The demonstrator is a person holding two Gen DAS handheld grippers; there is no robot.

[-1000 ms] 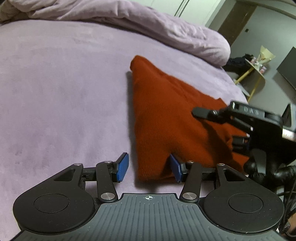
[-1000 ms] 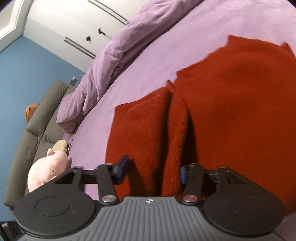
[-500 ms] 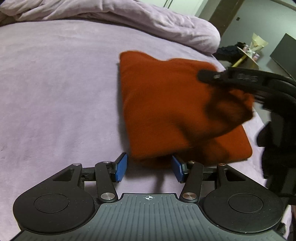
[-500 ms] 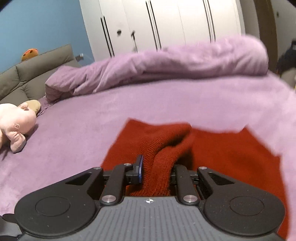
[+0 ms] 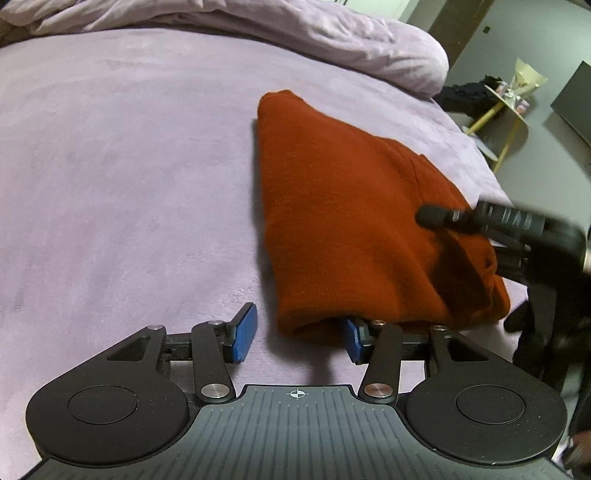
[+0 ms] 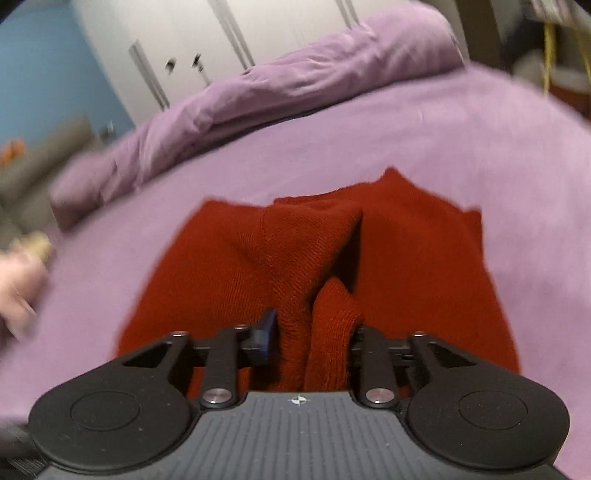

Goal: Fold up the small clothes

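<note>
Now the red sweater [image 5: 351, 221] lies folded on the purple bed [image 5: 129, 166], its near corner draped over the right-hand blue pad of the left gripper [image 5: 299, 334] — whose jaws stand wide apart, holding nothing. From the right wrist view, the right gripper [image 6: 310, 336] has its jaws partly closed around a bunched fold of the sweater, pinching it between them. A rumpled purple duvet [image 5: 295, 33] sits along the far edge of the bed — well apart from the sweater.
</note>
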